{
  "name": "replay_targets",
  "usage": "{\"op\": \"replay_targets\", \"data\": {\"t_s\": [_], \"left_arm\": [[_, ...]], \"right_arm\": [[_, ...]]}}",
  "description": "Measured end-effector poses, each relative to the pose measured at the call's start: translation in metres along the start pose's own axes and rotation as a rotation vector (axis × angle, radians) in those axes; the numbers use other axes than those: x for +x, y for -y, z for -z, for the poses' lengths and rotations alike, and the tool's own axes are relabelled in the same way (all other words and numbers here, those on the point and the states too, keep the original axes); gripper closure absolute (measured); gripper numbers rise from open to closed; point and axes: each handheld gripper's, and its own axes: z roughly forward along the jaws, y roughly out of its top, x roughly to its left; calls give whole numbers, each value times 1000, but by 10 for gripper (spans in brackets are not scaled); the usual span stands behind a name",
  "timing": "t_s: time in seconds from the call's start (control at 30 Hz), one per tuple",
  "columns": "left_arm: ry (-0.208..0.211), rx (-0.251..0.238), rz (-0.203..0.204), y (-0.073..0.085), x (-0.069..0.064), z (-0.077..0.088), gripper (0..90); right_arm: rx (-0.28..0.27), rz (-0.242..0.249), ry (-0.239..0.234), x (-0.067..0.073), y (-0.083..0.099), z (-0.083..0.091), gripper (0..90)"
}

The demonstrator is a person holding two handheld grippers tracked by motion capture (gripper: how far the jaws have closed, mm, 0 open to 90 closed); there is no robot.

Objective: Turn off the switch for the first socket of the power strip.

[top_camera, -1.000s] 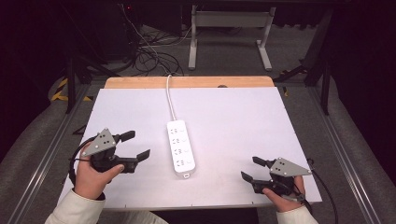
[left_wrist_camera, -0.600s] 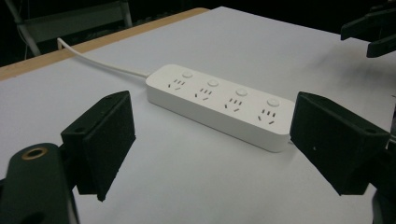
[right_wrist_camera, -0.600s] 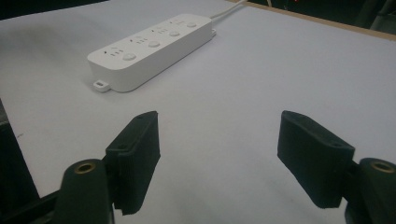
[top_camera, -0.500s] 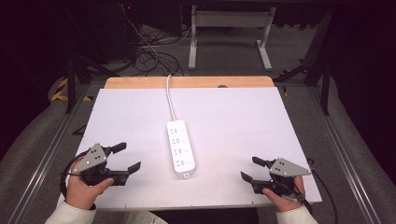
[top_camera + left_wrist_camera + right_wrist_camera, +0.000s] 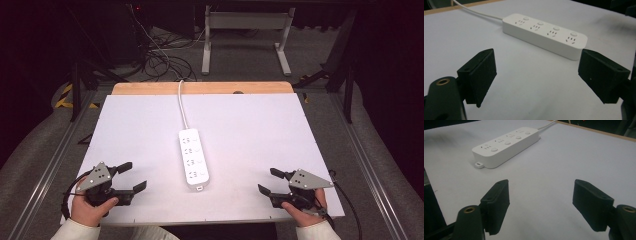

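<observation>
Here, a white power strip (image 5: 193,159) lies flat near the middle of the white worktop (image 5: 250,130), its long axis running from the person's side toward the far edge. It has four socket groups, each with a round button beside it. Its white cord (image 5: 182,102) leaves the strip's far end and runs over the worktop's far wooden edge (image 5: 150,88). A small tab sticks out from the strip's near end.

To the strip's left, near the worktop's near edge, the left gripper (image 5: 131,176) is held in the person's left hand (image 5: 90,210), with a grey three-cornered plate on top. Its jaws point toward the strip and stand wide apart with nothing between them. In the left gripper view the strip (image 5: 544,33) lies beyond the two black jaws, apart from both, and only bare worktop shows in the gap.

To the strip's right, also by the near edge, the right gripper (image 5: 267,181) sits in the person's right hand (image 5: 302,212), its jaws aimed toward the strip, spread wide and holding nothing. In the right gripper view the strip (image 5: 506,143) lies ahead and to the left of the jaws, well apart from them.

Beyond the strip, past the worktop's far edge, dark cables (image 5: 160,62) lie tangled on the floor beside a grey metal frame (image 5: 245,30).
</observation>
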Motion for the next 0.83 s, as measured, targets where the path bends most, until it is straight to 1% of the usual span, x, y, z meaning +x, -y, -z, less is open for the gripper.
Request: {"op": "replay_targets", "data": {"t_s": [0.03,0.07,0.1,0.13,0.17,0.27,0.37,0.4,0.43,0.47,0.5,0.53,0.57,0.63,0.83], "left_arm": [[-5,10,-5,2,-1,-1,153],[-6,16,-20,5,-2,-1,153],[2,15,-28,6,-3,-2,150],[17,16,-25,8,-4,-3,150],[15,22,-39,10,-4,-4,151],[23,24,-31,13,-5,-6,157],[15,28,-28,13,-4,-6,160],[18,27,-7,14,-5,-6,160],[15,25,4,14,-5,-7,160],[21,26,30,14,-4,-7,160],[16,24,50,13,-3,-7,162],[24,20,77,13,-2,-7,163],[19,14,90,14,-2,-7,163],[12,18,75,13,-1,-7,164],[-6,8,51,12,-1,-6,161]], "right_arm": [[0,-1,-2,0,0,0,302],[0,-2,-2,0,0,0,302],[0,-3,-1,0,0,0,302],[1,-1,-1,-1,1,0,302],[3,-1,-2,-1,1,0,302],[5,-2,-3,0,1,-1,302],[6,0,-4,-1,1,-1,302],[7,-1,-3,-1,2,-1,302],[9,1,-3,-1,2,-1,302],[9,-1,-3,-1,2,-1,302],[10,-1,-4,-2,2,-1,301],[12,0,-2,-2,2,-1,302],[12,0,-2,-2,2,0,302],[13,-2,-3,-1,2,-1,302],[14,-6,-5,-2,3,-1,301]]}}
